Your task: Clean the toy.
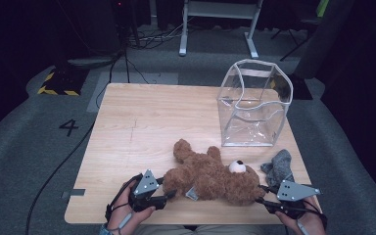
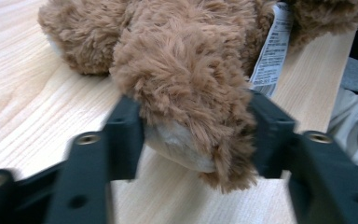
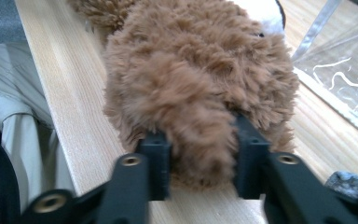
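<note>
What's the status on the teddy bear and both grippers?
Left gripper shut on teddy bear foot. Right gripper shut on its ear. Clear bag open behind; nothing in the way.

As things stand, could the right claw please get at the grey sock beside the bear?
Probably not yet: the right claw is shut on the teddy bear; the grey sock lies unobstructed just beyond it.

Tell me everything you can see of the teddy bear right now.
The teddy bear is brown shaggy plush with a pale muzzle and a white printed tag sewn at its body. It lies flat on the wooden table near the front edge, head toward the grey cloth. The left gripper clamps a pale-soled paw; the right gripper squeezes a furry part by the head.
</note>
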A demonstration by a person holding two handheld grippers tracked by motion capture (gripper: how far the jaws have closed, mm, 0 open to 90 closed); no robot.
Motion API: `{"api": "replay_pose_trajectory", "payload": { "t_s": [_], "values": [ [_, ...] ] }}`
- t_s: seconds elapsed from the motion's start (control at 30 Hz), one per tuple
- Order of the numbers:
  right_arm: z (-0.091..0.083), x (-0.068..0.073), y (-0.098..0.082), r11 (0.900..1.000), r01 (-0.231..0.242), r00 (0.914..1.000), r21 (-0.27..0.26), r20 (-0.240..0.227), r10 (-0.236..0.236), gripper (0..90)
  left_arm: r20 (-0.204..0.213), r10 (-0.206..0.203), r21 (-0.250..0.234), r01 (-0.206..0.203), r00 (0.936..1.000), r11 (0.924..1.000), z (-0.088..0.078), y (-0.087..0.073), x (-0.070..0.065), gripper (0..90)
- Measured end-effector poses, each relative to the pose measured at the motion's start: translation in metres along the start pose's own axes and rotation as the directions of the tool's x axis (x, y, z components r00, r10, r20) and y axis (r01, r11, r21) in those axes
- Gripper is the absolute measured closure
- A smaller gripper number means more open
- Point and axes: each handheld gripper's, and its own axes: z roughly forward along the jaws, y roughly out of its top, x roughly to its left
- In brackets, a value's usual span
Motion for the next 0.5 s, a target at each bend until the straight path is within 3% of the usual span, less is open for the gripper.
{"api": "replay_pose_trajectory", "payload": {
  "t_s": [0.07, 0.17, 0.5],
  "values": [
    [-0.003, 0.002, 0.003, 1.0, 0.017, 0.9998, -0.014, -0.001, -0.017, 75.1, 0.0, 0.0, 0.011, 0.0, 1.0, 0.9999, -0.004, 0.002, -0.001, 67.2],
    [-0.006, 0.003, 0.008, 1.0, 0.019, 0.9998, -0.018, -0.004, -0.019, 76.5, 0.016, -0.004, 0.011, 0.004, 0.9999, 0.9999, -0.015, 0.008, -0.006, 71.7],
    [-0.026, 0.006, 0.018, 0.999, -0.035, 0.9974, -0.041, -0.064, 0.033, 76.4, 0.04, 0.016, 0.007, -0.016, 0.9991, 0.9998, -0.048, 0.024, -0.022, 73.6]
  ]
}}
